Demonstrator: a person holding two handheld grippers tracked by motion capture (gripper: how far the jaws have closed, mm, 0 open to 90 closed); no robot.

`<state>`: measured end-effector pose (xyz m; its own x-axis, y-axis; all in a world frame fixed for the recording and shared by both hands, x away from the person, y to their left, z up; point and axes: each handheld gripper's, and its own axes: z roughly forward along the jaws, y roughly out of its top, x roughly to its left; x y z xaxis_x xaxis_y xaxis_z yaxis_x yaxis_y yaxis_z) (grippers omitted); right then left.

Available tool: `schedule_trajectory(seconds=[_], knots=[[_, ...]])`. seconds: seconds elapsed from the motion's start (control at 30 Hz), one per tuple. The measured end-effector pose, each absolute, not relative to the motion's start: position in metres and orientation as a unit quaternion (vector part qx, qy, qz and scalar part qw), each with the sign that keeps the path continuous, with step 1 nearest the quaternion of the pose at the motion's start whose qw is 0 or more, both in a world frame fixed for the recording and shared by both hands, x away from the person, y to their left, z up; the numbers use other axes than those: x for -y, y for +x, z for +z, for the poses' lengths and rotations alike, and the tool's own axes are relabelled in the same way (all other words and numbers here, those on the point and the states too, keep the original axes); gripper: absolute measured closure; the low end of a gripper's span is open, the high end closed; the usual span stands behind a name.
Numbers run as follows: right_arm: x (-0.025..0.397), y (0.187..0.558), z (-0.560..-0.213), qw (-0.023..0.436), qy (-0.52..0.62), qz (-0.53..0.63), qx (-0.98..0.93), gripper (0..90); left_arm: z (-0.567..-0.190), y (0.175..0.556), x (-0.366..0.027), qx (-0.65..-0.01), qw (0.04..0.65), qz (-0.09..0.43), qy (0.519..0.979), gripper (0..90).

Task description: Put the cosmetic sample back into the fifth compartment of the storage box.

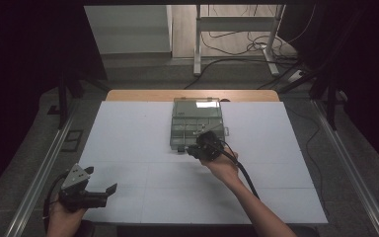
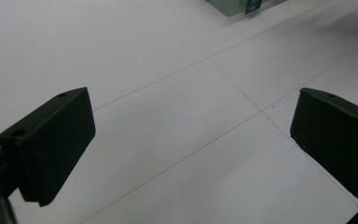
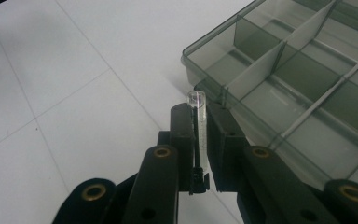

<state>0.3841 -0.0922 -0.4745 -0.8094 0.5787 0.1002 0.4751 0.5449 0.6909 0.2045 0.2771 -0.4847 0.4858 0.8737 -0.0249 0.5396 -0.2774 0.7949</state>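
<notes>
Right gripper [image 3: 200, 140] has its jaws pinching a small clear glass tube [image 3: 198, 126] upright, just at the near corner of the smoky transparent plastic compartment box [image 1: 197, 123] mid-counter. Left gripper [image 1: 101, 185] hovers over the white counter [image 1: 128, 138] near left, jaws spread, empty.

No writing can be read anywhere. A small dark tag [image 2: 253, 5] on the grey box [image 2: 233, 5], upper right of the left gripper view, may carry print, but it is too blurred.
</notes>
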Motion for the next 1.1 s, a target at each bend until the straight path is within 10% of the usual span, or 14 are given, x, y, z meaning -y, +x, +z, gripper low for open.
schedule_trajectory(seconds=[1.1], knots=[[0.059,0.426,-0.475,0.083,0.318,0.379,-0.865,80.1,-0.485,0.205,-0.277,-0.458,0.387,0.213,0.772,0.6]])
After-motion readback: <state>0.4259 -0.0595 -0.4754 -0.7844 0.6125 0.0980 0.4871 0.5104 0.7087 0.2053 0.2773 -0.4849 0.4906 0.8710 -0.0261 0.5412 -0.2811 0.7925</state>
